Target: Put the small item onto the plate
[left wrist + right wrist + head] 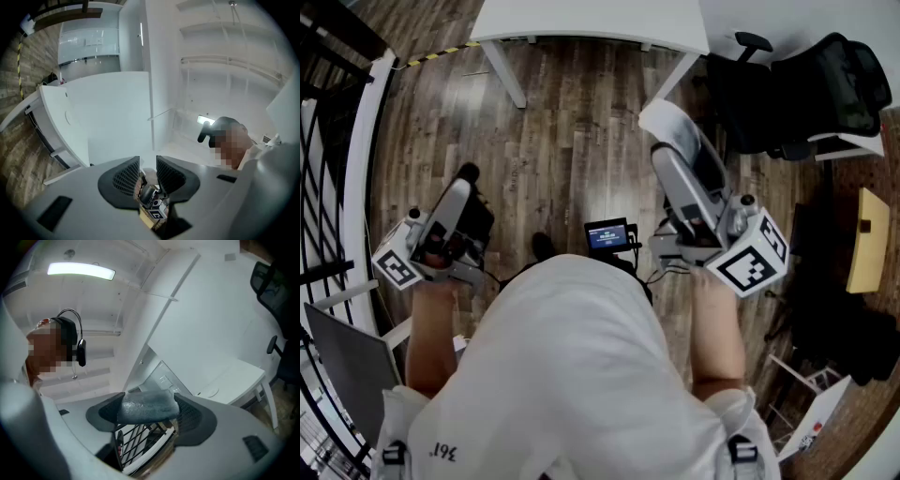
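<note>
My right gripper (pixel 672 131) is raised above the wooden floor, shut on a small pale grey rounded item (pixel 668 124). In the right gripper view that item (pixel 147 406) spans the whole gap between the two dark pads (pixel 194 420), which stand wide apart. My left gripper (pixel 467 174) is held lower at the left. Its pads (pixel 126 176) stand a narrow gap apart with nothing between them. No plate shows in any view.
A white table (pixel 591 23) stands ahead, and a black office chair (pixel 797 89) is at the right. A metal railing (pixel 323 187) runs along the left. A small screen (pixel 609 234) hangs at the person's chest. A yellow wooden piece (pixel 869 239) lies at the far right.
</note>
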The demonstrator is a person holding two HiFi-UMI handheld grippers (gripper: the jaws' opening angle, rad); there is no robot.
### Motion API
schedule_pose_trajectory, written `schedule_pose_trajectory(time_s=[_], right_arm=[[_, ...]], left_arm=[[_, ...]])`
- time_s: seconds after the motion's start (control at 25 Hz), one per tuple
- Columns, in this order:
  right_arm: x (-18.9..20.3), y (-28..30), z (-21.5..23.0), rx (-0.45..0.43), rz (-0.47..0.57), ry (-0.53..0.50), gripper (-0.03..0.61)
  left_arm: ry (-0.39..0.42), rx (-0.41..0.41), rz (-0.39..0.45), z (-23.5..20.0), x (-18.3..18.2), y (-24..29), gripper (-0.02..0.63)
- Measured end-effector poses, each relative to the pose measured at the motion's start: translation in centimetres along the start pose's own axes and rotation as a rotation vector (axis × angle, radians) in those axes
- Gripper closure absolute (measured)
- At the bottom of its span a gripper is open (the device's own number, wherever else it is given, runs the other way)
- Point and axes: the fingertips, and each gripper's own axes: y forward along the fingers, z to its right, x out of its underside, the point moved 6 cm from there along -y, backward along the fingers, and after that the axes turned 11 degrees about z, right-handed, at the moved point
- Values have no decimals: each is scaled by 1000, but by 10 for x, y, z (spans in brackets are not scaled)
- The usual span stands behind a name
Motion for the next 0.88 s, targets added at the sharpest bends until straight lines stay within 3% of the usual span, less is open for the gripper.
schedule_pose_trajectory(time_s=[0.88], right_arm=[[15, 5, -8, 45, 28, 40, 260]], left_arm=[[-7, -15, -34, -7, -3, -14, 517]])
